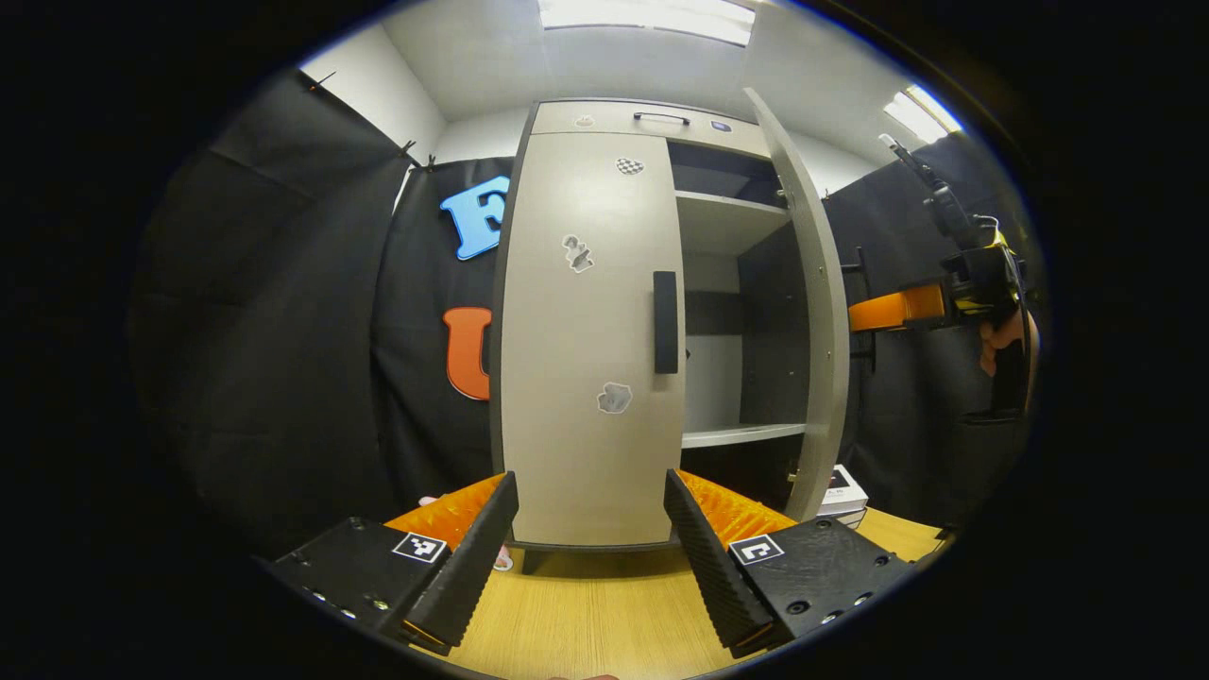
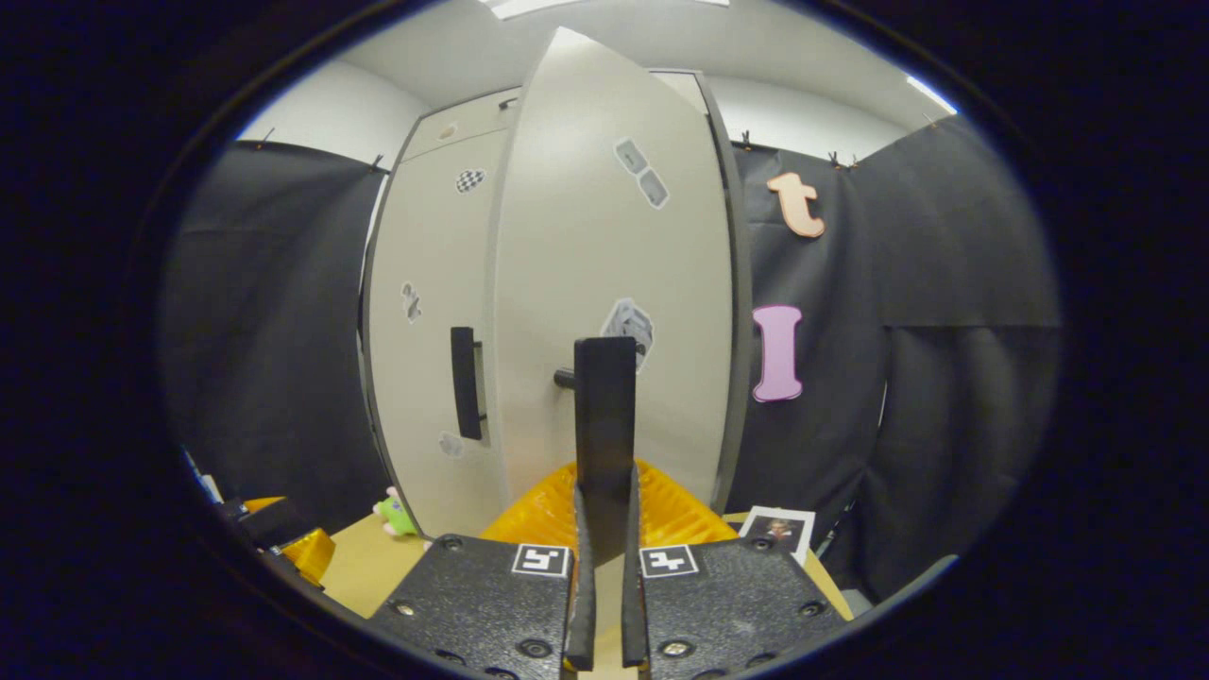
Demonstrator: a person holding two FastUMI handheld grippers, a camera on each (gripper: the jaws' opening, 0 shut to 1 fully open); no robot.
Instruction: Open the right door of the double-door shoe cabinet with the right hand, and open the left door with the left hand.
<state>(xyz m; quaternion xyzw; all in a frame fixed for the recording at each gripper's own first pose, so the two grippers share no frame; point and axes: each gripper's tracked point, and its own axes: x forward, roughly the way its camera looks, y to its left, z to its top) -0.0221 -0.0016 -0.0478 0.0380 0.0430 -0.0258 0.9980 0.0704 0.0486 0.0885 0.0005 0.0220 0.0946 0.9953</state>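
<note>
Gripping right door handle [image 2: 604, 416]: right claw [image 2: 604, 604] clamped.

Tall beige shoe cabinet [image 1: 604, 118] upright on wooden counter [image 1: 586, 614]. Left door [image 1: 586, 378] closed, stickers on front, black vertical handle [image 1: 665, 322]. Right door [image 1: 812, 312] swung open, shelves [image 1: 727, 222] visible inside.

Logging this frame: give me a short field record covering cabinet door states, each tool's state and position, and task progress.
right door: swung open, shelves visible inside
left door: closed, handle untouched
right tool: shut on right door handle, fingers pressed on it
left tool: open, facing the left door, not touching it
surface: wooden table under the cabinet
task progress: right door opened; left door not yet opened
</note>
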